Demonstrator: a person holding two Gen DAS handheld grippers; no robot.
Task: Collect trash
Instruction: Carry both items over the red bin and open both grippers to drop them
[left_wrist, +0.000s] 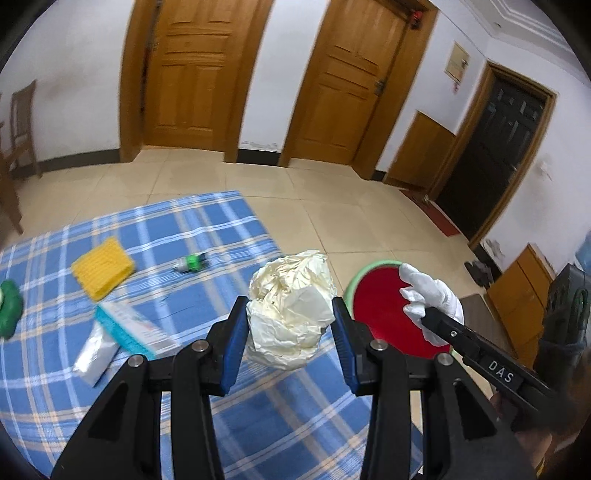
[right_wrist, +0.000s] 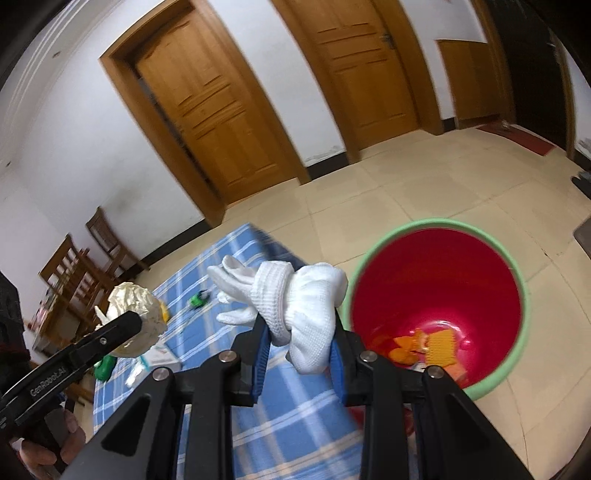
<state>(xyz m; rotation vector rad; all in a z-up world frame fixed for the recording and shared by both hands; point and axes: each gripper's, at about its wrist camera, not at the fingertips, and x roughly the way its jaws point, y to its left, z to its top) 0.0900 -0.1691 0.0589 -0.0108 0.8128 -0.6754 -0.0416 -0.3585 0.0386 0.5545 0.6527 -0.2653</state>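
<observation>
My left gripper (left_wrist: 290, 317) is shut on a crumpled ball of cream paper (left_wrist: 291, 310), held above the right end of the blue plaid cloth (left_wrist: 110, 391). My right gripper (right_wrist: 297, 338) is shut on a bundled white glove (right_wrist: 306, 314), just left of the red bin with a green rim (right_wrist: 436, 280). The bin stands on the floor beside the table and holds orange and yellow scraps (right_wrist: 436, 349). In the left wrist view the glove (left_wrist: 428, 295) and the right gripper's finger (left_wrist: 480, 350) hang over the bin (left_wrist: 380, 306). The right wrist view shows the paper ball (right_wrist: 136, 317) at left.
On the cloth lie a yellow sponge (left_wrist: 101, 271), a small green bottle (left_wrist: 192, 263), a teal and white box (left_wrist: 133, 326), a white packet (left_wrist: 94, 354) and a green object (left_wrist: 9, 308). Wooden chairs (right_wrist: 77, 273) stand behind the table. Two wooden doors (left_wrist: 192, 70) line the far wall.
</observation>
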